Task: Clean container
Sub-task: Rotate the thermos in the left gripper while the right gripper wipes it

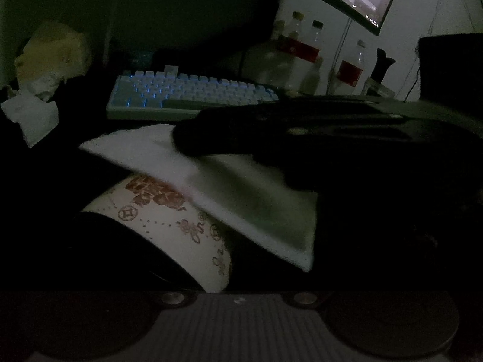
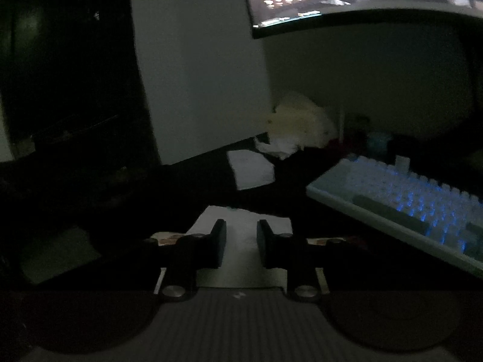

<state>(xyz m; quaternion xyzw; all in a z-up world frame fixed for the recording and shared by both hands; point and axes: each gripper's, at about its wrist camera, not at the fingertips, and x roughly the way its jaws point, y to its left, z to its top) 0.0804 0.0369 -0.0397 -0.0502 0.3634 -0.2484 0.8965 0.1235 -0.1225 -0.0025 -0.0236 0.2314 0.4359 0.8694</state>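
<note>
A white tissue (image 2: pixel 241 241) is seen between the parted jaws of the right hand-held gripper (image 2: pixel 241 242), pressed over the patterned container (image 1: pixel 169 220) on the dark counter (image 2: pixel 302 187). The container is judged light, easily crushed, best steadied at its wall.

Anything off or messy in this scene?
Crumpled tissues lie loose on the desk left of the keyboard, like unbinned waste. Frames are very dark. The bowl and white cloth show no spill.

black claw (image 2: pixel 241 241), silver screws, ribbed grey base.
</note>
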